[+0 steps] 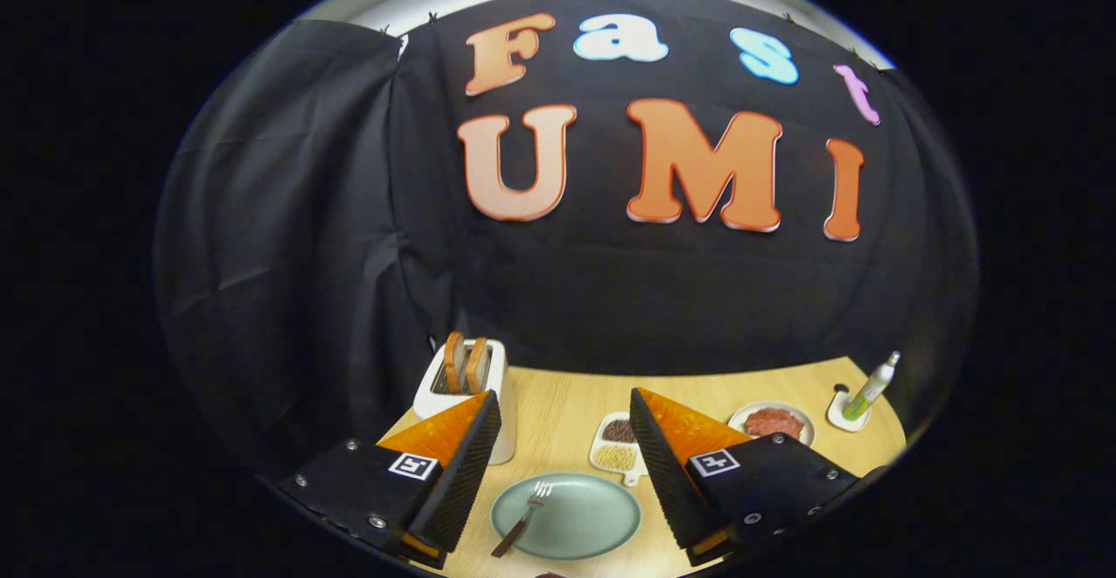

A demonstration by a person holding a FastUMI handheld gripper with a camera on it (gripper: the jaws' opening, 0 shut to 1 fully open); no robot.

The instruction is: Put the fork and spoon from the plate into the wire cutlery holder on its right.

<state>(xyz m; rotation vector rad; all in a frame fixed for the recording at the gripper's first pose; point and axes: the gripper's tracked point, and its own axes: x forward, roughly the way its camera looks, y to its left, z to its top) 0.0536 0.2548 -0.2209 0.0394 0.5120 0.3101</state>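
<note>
Right, my gripper (565,473) hangs above the table w/ fingers spread wide, nothing held. Green plate (602,517) lies on the wooden table (558,404) right below, in the gap between the two fingers. Fork (526,519) sits on the plate's left part, tines pointing away from me and a bit right, dark handle running back toward me and left, its end about at the plate's near-left rim. So its long axis is slanted, not square to my fingers; I reckon I'd need a twist of the wrist and a drop straight down to close across the handle. It's nearer my left finger than the right.

Can't make out a spoon on the plate, nor a wire cutlery holder from here.

Around: white toaster (466,391) w/ two bread slices beyond the left finger; small divided dish (617,444) w/ grains just beyond the plate; round plate w/ smth pinkish (772,422) beyond the right finger; bottle on a white stand (867,391) further right. Nothing stands between fingers and fork; the plate rim under the handle end could make the pinch awkward.
</note>
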